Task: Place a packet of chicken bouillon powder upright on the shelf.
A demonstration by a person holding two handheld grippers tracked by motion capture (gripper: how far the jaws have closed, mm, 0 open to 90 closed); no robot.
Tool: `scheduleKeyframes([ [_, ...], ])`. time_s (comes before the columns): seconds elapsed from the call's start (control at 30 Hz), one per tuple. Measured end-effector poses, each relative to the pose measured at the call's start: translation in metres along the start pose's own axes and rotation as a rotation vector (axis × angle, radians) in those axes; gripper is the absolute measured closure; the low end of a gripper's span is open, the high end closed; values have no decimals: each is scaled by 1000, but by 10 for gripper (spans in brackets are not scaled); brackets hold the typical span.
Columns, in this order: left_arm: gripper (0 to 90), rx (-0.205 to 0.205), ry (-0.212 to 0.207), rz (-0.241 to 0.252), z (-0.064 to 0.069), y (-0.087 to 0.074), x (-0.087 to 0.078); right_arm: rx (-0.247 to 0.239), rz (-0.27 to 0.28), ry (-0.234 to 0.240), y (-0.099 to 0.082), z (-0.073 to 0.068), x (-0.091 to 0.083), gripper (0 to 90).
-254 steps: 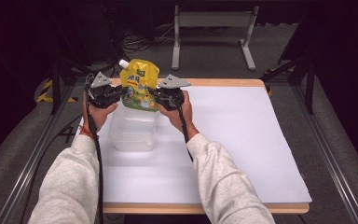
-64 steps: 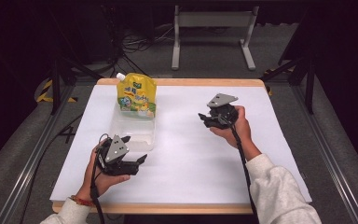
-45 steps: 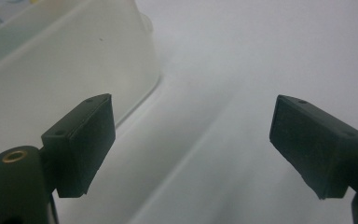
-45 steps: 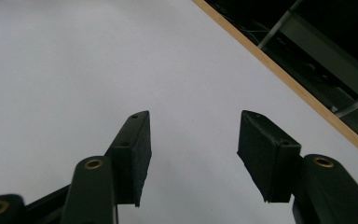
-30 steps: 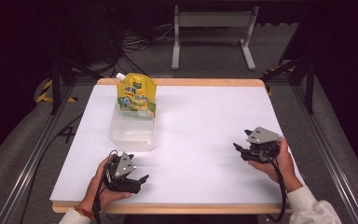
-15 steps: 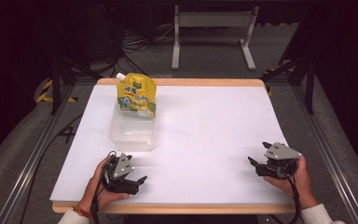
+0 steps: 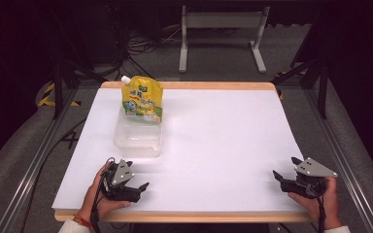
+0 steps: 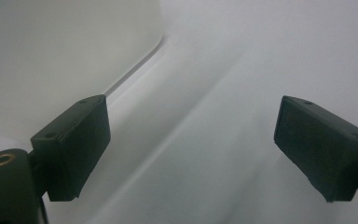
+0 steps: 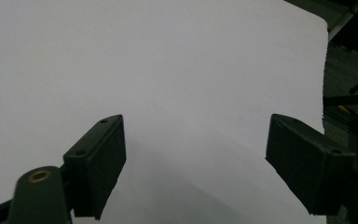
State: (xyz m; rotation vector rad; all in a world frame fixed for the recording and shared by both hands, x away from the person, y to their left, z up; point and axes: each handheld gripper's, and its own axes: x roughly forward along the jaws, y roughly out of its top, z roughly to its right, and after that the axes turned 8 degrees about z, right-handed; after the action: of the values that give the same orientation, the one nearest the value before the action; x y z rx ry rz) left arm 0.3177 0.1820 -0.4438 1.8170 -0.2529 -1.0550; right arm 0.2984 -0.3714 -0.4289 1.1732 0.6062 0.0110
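Both grippers sit empty at the near edge of the desk (image 7: 223, 145), left gripper (image 7: 138, 187) and right gripper (image 7: 280, 175), jaws wide open. Yellow pouch (image 7: 142, 99) stands far left in the clear tub (image 7: 137, 141). Probably soft, floppy and slippery, so I'd grab it near the spout.

A lab or studio: dark curtains (image 7: 24, 43), metal frame rails (image 7: 29, 165), floor cables (image 7: 145, 46), white-topped table (image 7: 223, 136)
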Motion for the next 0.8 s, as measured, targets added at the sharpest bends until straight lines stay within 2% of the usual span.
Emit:
scheduleKeyframes([
  [0.07,108,-9,-4,8,-1,0,0,13,4,-8,-3,0,-3,203],
  [0.17,107,-12,3,10,-3,0,0,60,8,0,-6,0,-5,201],
  [0.27,106,-24,6,15,-5,-1,1,34,-7,1,-8,-4,-3,199],
  [0.53,105,-15,-1,8,-4,-2,0,-25,-24,8,-6,-12,2,198],
  [0.63,105,-10,-2,2,-4,-3,1,-13,-20,5,-6,-13,2,196],
  [0.8,105,-6,-1,-2,-2,-2,3,-21,-27,10,-7,-17,3,194],
])
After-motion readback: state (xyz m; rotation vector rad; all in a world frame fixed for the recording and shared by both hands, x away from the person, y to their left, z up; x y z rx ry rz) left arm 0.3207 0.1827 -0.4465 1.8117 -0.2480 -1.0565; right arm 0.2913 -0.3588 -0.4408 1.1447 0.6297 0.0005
